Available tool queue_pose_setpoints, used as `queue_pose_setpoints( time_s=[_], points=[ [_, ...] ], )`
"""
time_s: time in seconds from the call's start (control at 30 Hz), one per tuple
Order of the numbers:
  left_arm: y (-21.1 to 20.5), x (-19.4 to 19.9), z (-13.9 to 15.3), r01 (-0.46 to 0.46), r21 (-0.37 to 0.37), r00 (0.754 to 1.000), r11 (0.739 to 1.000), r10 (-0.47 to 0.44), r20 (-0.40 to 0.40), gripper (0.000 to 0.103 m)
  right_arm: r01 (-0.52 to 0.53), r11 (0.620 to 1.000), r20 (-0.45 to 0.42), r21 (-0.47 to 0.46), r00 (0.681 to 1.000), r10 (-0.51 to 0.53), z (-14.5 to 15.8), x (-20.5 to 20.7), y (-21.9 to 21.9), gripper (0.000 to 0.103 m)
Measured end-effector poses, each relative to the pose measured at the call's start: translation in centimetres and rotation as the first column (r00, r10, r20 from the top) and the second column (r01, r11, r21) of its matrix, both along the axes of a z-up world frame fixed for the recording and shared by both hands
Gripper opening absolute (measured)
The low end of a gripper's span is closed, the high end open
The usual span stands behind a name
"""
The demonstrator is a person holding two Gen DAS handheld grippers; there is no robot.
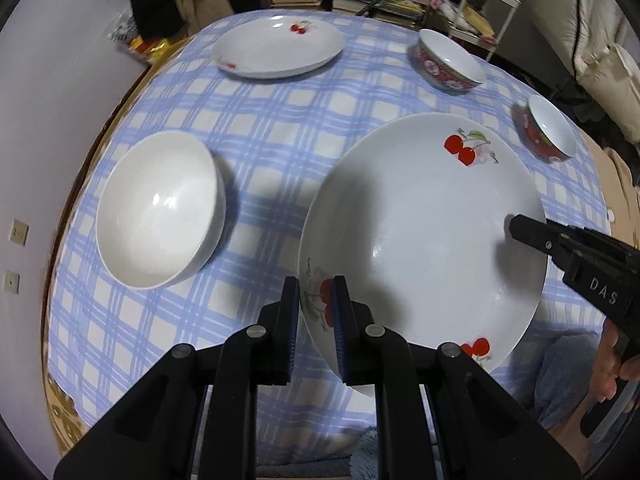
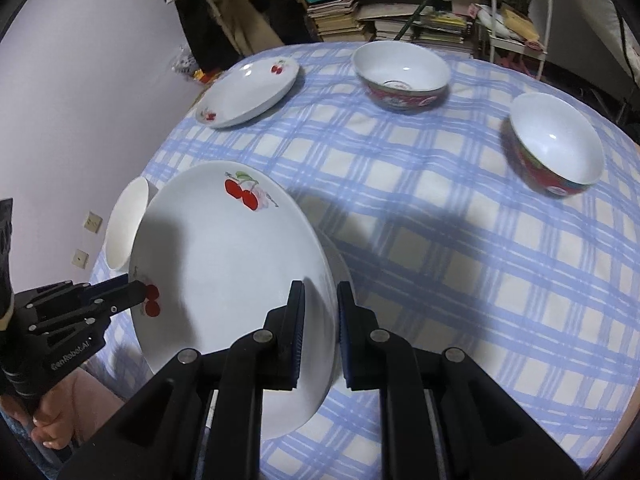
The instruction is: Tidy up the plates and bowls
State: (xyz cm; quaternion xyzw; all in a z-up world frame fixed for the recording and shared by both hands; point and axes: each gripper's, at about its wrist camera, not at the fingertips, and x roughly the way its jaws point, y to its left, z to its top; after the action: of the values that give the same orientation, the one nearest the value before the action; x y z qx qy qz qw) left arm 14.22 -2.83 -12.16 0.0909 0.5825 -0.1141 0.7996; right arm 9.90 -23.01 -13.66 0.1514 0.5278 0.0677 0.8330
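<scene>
I have the big cherry plate (image 1: 424, 240) pinched at two opposite points of its rim and lifted off the counter (image 1: 272, 152), over the near part of the checked cloth; the left gripper (image 1: 317, 320) has its fingers (image 1: 290, 320) nearly closed on the near-left rim, one pad inside and one outside, and the right gripper (image 2: 320, 328) grips the far side of the rim the same way, its fingers (image 2: 294, 332) drawn close with the plate edge between them.

To do this carry well I judge I must keep both hands travelling together, so neither grip twists or pulls the rim; a thin glazed edge can slip from narrow pads, so I want the pinch firm and the plate near level; I also need to clear the white bowl (image 1: 160, 208), just beside the plate on the left, and aim for the second cherry plate (image 1: 278, 46) at the far side, which looks like the natural place to stack it.

The plate is round, so it has no long axis; its hollow faces up, tilted slightly; the two patterned bowls (image 2: 402, 74) stand well apart on the right.
</scene>
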Motion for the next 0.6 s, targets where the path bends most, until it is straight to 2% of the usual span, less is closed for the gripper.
queue_pose_setpoints(
  time_s=[0.2,0.4,0.5,0.6],
  points=[
    [0.5,0.4,-1.9,-0.023,0.007,0.999,1.0,0.023,-0.036,0.015,-0.042,0.997,-0.003,-0.066,0.999,0.041,-1.1,0.4,1.6,0.017],
    [0.6,1.0,-4.6,-0.039,-0.007,0.992,0.999,0.038,-0.124,0.015,-0.048,0.994,-0.017,-0.094,0.999,0.047,-2.3,0.8,1.8,0.017],
    [0.3,1.4,-5.7,-0.037,0.001,0.987,0.999,0.036,-0.155,0.015,-0.063,0.985,-0.016,-0.158,0.998,0.061,-2.7,1.1,2.2,0.013],
    [0.0,1.6,-6.1,-0.032,0.017,0.987,0.999,0.034,-0.154,0.015,-0.07,0.983,-0.033,-0.171,0.997,0.066,-3.4,1.3,2.1,0.012]
  ],
)
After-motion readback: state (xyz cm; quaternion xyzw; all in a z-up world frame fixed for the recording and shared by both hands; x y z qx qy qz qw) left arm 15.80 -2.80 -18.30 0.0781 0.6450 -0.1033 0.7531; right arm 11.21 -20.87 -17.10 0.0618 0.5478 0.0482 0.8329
